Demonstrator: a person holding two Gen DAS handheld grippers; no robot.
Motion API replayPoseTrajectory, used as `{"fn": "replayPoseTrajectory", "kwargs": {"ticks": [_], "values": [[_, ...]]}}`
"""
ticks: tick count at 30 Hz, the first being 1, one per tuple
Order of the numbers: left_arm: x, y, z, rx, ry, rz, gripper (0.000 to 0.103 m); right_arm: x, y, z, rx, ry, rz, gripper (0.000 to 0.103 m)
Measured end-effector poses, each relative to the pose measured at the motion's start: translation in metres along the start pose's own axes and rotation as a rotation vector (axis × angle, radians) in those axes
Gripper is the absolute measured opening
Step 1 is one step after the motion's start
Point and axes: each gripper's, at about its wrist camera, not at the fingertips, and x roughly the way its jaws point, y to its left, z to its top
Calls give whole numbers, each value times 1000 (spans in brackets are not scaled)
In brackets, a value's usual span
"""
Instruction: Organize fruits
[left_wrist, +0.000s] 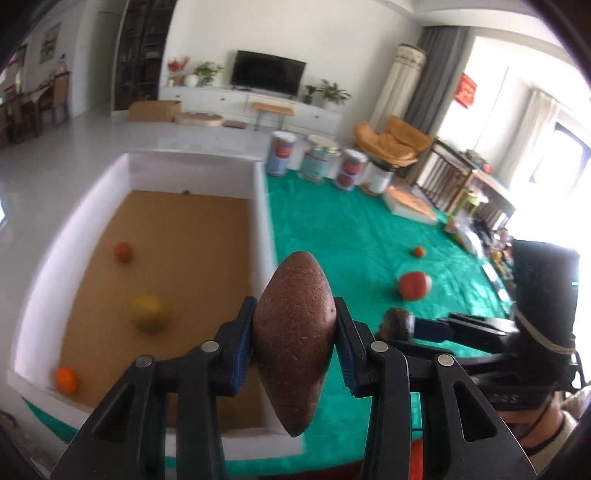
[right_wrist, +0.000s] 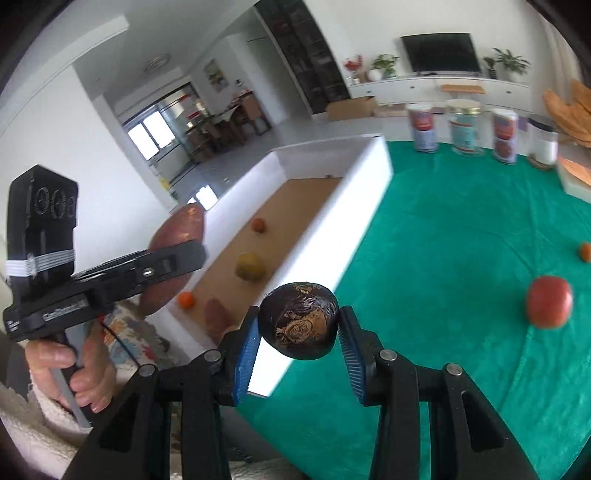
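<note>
Green cloth (left_wrist: 351, 229) spreads across the tabletop, and along its far edge stand four containers in a row: a labelled can (left_wrist: 280, 153), a gold-lidded jar (left_wrist: 317, 158), another labelled can (left_wrist: 351, 170), and a white jar with a dark lid (left_wrist: 379, 177). Beyond them, against the back wall, a dark television (left_wrist: 267, 72) sits on a long white cabinet (left_wrist: 251, 103), potted plants (left_wrist: 332, 92) at its side. An orange-cushioned chair (left_wrist: 395, 142) waits near the grey curtain (left_wrist: 439, 74). A cardboard box (left_wrist: 155, 110) rests on the floor.

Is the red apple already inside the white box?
No, the red apple lies on the green cloth, outside the white box.
</note>
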Motion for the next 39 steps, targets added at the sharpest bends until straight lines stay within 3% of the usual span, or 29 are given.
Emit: {"fn": "replayPoseTrajectory", "kwargs": {"ticks": [2, 6, 9, 13, 15, 18, 23, 26, 30, 34, 39], "values": [[12, 39, -1, -51, 52, 93, 41, 31, 28, 11, -58, 66, 16, 42], [41, 95, -19, -130, 157, 200, 41, 89, 61, 17, -150, 179, -19, 42], [54, 112, -30, -147, 200, 230, 41, 120, 66, 17, -174, 227, -60, 42], [60, 121, -36, -165, 206, 230, 46, 132, 63, 21, -131, 215, -56, 46], [57, 121, -35, -169, 183, 231, 65, 125, 59, 24, -113, 180, -46, 50], [44, 112, -29, -160, 115, 246, 81, 101, 51, 29, -100, 99, -57, 54], [34, 62, -20, -88, 34, 178, 86, 46, 6, 11, -51, -50, -156, 77], [36, 10, -23, -8, 23, 88, 90, 14, -46, -24, 6, -104, -292, 87], [54, -73, -35, 120, 55, -62, 96, -25, -127, -80, 102, -77, -542, 88], [93, -144, -57, 220, 122, -149, 96, -68, -198, -134, 237, -63, -729, 88], [147, -196, -71, 332, 103, -99, 96, -116, -243, -174, 391, -127, -873, 89]]}}
